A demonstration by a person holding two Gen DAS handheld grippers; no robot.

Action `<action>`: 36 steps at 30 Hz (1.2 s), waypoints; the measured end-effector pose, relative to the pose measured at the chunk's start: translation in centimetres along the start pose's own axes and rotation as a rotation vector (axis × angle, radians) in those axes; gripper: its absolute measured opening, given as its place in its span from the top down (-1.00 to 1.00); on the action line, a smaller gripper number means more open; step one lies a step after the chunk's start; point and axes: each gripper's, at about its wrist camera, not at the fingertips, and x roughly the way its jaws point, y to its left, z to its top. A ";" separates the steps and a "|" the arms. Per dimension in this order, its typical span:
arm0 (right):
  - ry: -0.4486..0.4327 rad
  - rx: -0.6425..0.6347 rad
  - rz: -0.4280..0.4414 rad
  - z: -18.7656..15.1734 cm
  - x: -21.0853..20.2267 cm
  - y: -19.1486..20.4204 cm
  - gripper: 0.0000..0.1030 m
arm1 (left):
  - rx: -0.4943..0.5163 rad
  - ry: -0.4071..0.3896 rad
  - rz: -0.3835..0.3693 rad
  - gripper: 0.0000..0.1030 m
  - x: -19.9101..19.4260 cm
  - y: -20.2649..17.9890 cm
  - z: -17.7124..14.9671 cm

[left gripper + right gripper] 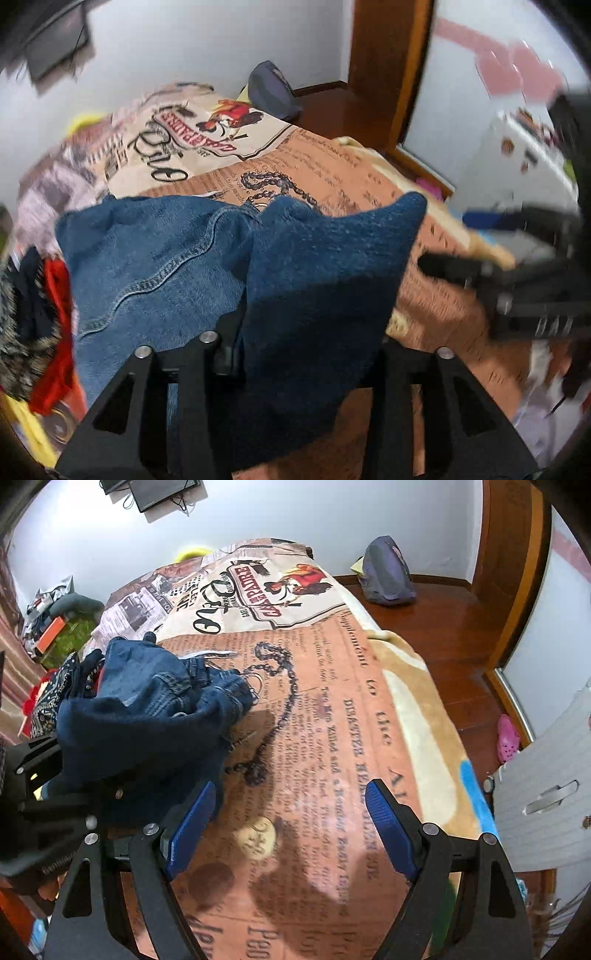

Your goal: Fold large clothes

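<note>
Jeans bunched on the left half of the bed, draped over my left gripper so its fingertips are hidden. Can't tell from either view whether the left pads pinch the denim or just sit under it; in the right wrist view the left gripper is mostly buried in cloth too.

My right gripper stands wide apart, both blue pads clear, nothing between them but bedspread. Left pad sits just beside the edge of the denim heap; can't tell if it touches.

Jeans: blue denim, crumpled, not flat. One fold shows the paler washed face with double stitched seams, the other a darker, shaded face coming to a point. Waistband end lies furthest from me, near a chain drawing printed on the cover.

Bedspread is a newspaper-style print on orange-tan. Readable: "DISASTER" in one headline and "CAFE" in a banner beside a rooster picture. Other text too blurred or distorted.

Pile of red and dark patterned clothes just beside the jeans on the left.
</note>
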 end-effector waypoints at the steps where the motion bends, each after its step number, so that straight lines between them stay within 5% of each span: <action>1: -0.005 0.000 -0.003 -0.2 -0.6 -0.2 -0.57 | 0.008 0.003 -0.021 0.02 -0.7 0.0 -0.4; 7: -0.070 0.008 0.023 0.7 -2.9 0.2 -0.57 | -0.041 -0.036 -0.090 -0.30 -4.7 1.3 -1.5; 16: -0.170 -0.089 0.131 3.1 -5.1 5.5 -0.60 | -0.140 -0.147 0.073 -0.69 -9.7 8.4 -3.5; 25: -0.017 -0.168 0.139 2.0 0.6 7.8 -0.60 | -0.238 -0.005 0.096 -0.69 -6.7 13.1 -8.0; 28: 0.050 -0.101 0.183 1.2 2.4 5.5 -0.62 | -0.271 -0.005 0.056 -0.90 -4.9 13.4 -9.6; 32: 0.136 -0.015 0.221 -0.3 4.2 3.0 -0.71 | -0.346 -0.016 -0.005 -0.92 -4.3 14.0 -10.7; 36: 0.135 -0.021 0.198 -0.6 3.8 3.3 -0.72 | -0.328 -0.023 0.027 -0.92 -4.6 13.4 -10.6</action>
